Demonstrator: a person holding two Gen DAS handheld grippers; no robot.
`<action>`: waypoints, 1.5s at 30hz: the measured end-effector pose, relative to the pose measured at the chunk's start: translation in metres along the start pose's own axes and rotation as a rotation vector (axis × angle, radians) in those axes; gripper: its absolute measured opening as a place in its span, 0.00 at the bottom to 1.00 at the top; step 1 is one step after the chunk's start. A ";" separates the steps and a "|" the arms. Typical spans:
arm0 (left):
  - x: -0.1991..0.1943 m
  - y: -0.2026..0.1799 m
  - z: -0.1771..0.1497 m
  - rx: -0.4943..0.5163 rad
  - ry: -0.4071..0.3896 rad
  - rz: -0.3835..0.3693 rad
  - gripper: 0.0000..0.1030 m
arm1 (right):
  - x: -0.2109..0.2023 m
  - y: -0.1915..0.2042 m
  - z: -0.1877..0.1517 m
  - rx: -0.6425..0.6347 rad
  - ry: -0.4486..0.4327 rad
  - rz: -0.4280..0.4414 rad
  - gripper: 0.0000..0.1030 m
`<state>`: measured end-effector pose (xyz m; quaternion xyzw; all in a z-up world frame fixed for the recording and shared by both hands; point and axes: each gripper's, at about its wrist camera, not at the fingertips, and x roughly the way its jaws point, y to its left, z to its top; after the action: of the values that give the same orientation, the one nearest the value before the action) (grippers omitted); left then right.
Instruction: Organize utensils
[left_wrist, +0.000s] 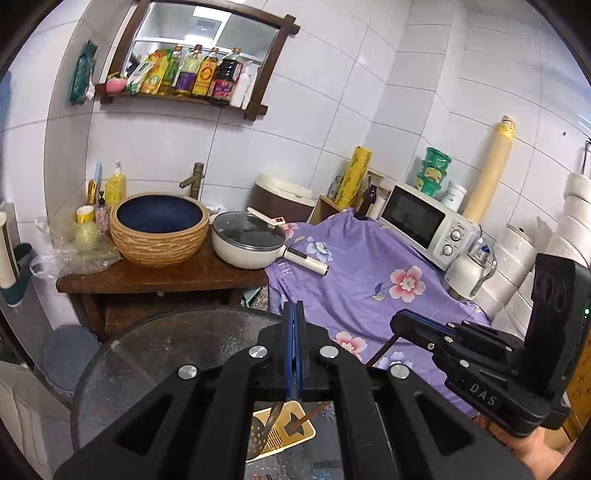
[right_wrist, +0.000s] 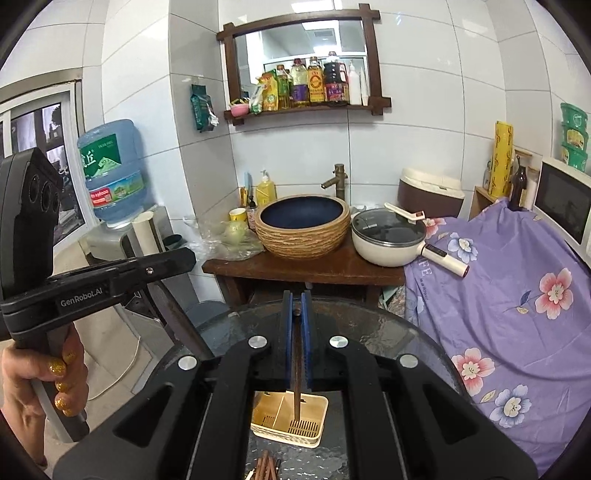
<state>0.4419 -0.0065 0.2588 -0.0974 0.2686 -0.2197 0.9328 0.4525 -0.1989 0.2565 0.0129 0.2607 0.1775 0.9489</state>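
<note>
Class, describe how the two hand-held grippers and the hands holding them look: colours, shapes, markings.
Both are black plastic with silver bolts and blue finger pads. The left hand-held gripper reads "GenRobot.AI"; the right hand-held gripper reads "DAS". The left hand has glittery gold nail polish; no sleeves show.

Below the right claw (right_wrist: 297, 325), the yellow basket (right_wrist: 291, 437) has both sides hidden by the claw's arms. Nearer still, a bundle of brown sticks (right_wrist: 266, 469) is cut off by the bottom edge. Under the left claw (left_wrist: 294, 343), a slotted spoon (left_wrist: 258, 437) shows only partly; its handle is hidden.
</note>
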 end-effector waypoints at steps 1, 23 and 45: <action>0.005 0.002 -0.003 -0.004 0.007 0.000 0.00 | 0.007 -0.002 -0.003 0.004 0.009 -0.006 0.05; 0.059 0.057 -0.080 -0.052 0.109 0.096 0.02 | 0.085 -0.019 -0.093 0.029 0.127 -0.022 0.05; 0.009 0.073 -0.123 -0.051 -0.016 0.170 0.85 | 0.038 -0.019 -0.136 -0.050 -0.005 -0.153 0.90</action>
<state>0.4076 0.0458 0.1297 -0.0997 0.2737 -0.1321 0.9475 0.4217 -0.2131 0.1177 -0.0301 0.2539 0.1109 0.9604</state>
